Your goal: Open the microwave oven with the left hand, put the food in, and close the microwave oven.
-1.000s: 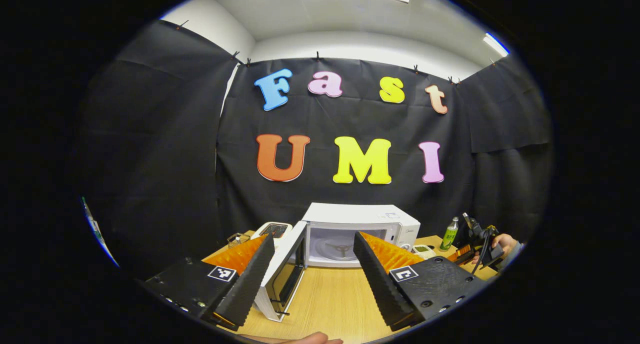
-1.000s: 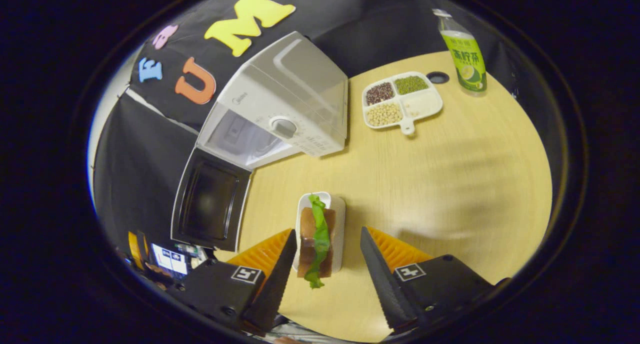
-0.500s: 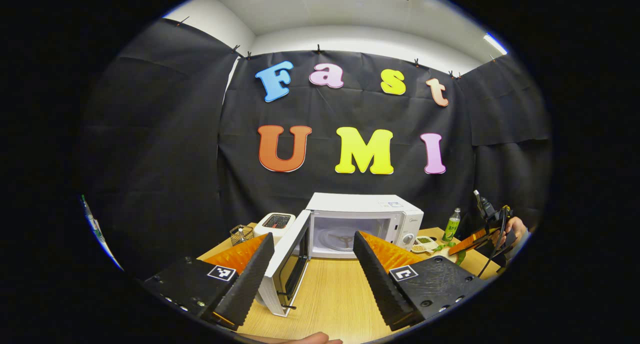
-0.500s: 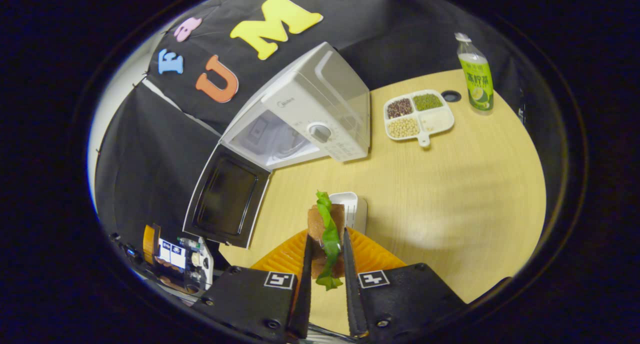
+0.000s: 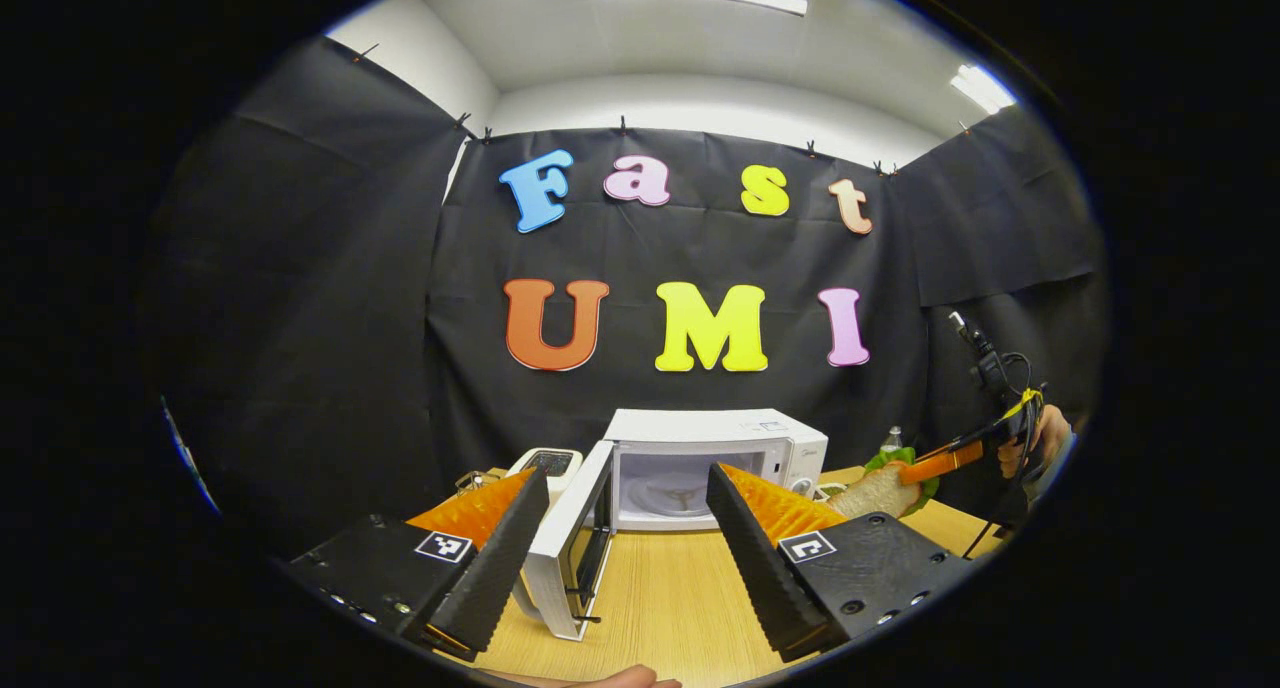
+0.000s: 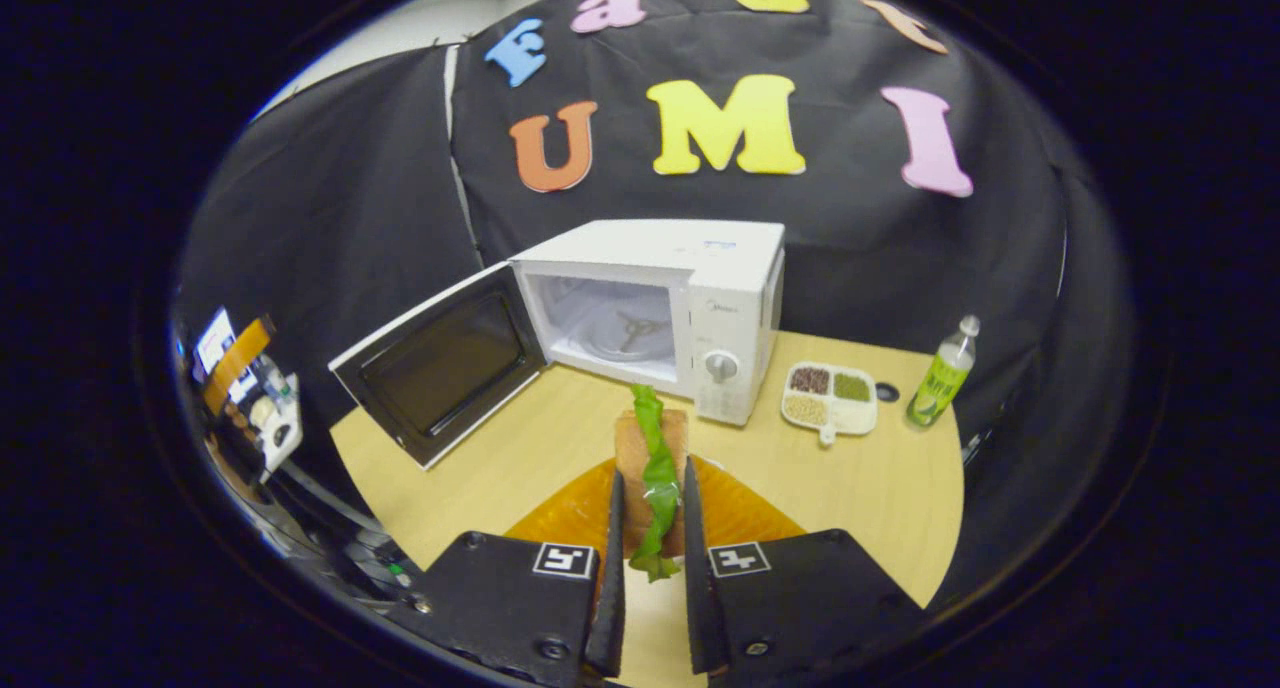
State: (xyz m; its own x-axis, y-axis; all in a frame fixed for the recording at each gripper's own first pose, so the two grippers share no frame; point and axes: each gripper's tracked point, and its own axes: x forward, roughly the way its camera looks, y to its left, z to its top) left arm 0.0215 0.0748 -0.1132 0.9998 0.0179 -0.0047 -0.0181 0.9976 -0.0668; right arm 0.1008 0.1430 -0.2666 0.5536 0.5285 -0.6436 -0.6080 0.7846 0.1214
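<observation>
1. In the right gripper view, the sandwich [image 6: 652,458] is seen clamped between both fingers of the right gripper [image 6: 649,528] at the lower centre of the frame, a green lettuce leaf running along its edge.
2. The sandwich is held above the wooden table [image 6: 520,448], in front of the microwave oven [image 6: 660,303], which is seen at the centre of the frame.
3. The microwave door [image 6: 440,363] is seen swung wide open toward the left of the frame, and the cavity with its turntable is exposed.
4. A divided tray of beans [image 6: 830,398] and a green bottle [image 6: 940,373] are seen to the right of the oven, on the table.
5. In the left gripper view, the left gripper [image 5: 625,533] is seen at the bottom of the frame with its fingers spread apart and nothing held between them.
6. Between those fingers, farther off, the open microwave oven [image 5: 715,463] is seen at the lower centre, with a toaster [image 5: 545,463] to its left.
7. At the right edge of that view, the right gripper [image 5: 945,460] is seen raised by a hand [image 5: 1045,438], the sandwich [image 5: 880,488] gripped at its tip.
</observation>
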